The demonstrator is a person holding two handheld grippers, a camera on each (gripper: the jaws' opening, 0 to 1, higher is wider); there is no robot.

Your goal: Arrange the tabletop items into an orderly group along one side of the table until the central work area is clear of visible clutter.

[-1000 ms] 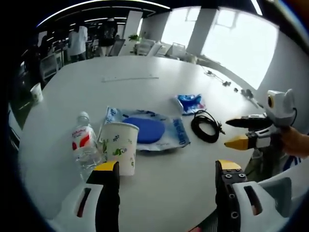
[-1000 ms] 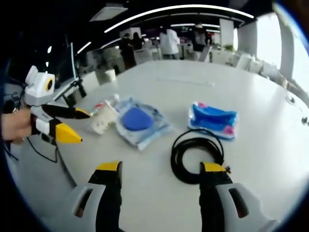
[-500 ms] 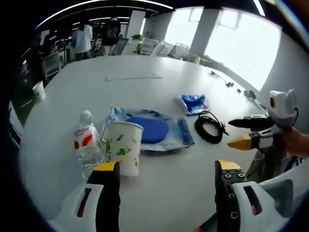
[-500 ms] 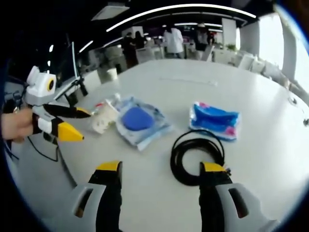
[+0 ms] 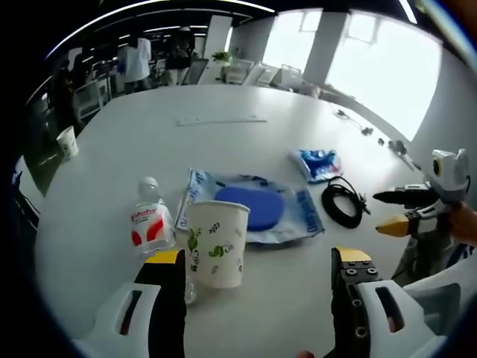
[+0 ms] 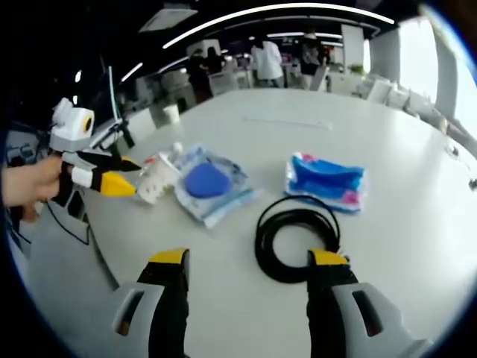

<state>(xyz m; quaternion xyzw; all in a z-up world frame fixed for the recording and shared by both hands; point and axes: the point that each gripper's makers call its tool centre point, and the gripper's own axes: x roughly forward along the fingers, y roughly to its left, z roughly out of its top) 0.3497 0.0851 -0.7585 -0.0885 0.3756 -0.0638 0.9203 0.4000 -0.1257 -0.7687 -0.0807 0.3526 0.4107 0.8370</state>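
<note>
Left gripper view is closing in on the paper cup, which is looming larger between the wide-spread jaws of the left gripper than a second ago, with the water bottle touching its left side. Behind them, the blue pad package is lying flat on the white table, then the small blue packet and the black cable coil. At far right, the right gripper is hovering, jaws parted, beside a hand.
</note>
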